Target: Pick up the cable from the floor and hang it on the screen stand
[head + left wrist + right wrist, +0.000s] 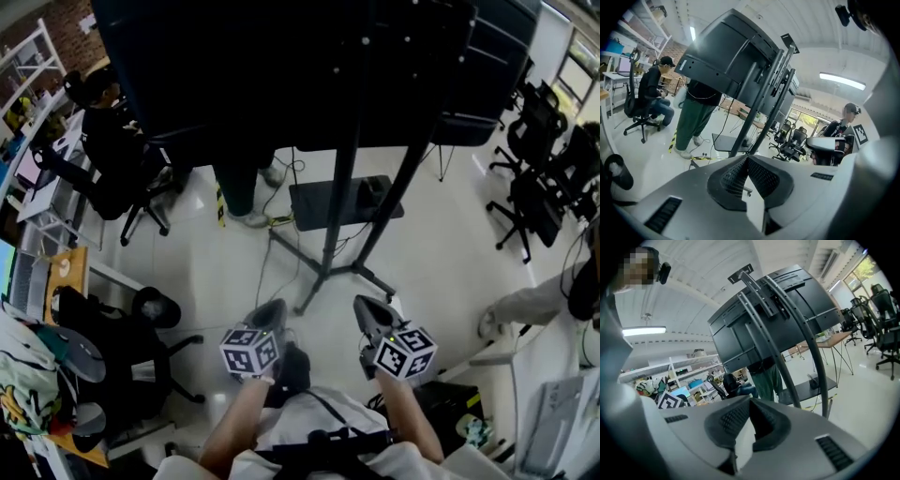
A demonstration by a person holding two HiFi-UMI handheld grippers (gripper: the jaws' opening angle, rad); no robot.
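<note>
Left gripper (pixel 269 315): jaws pressed together, nothing between them.
Right gripper (pixel 368 311): jaws pressed together, empty.
Cable (pixel 279 221): on the floor beside the screen stand (pixel 338 202), near a standing person (pixel 239 186).

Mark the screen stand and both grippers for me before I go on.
screen stand (pixel 341 187): head view, on its upright pole.
left gripper (pixel 274 307): head view, at its shut jaw tips.
right gripper (pixel 364 305): head view, at its shut jaw tips.

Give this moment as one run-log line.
left tool: shut, empty | right tool: shut, empty | cable: on floor | screen stand: ahead
</note>
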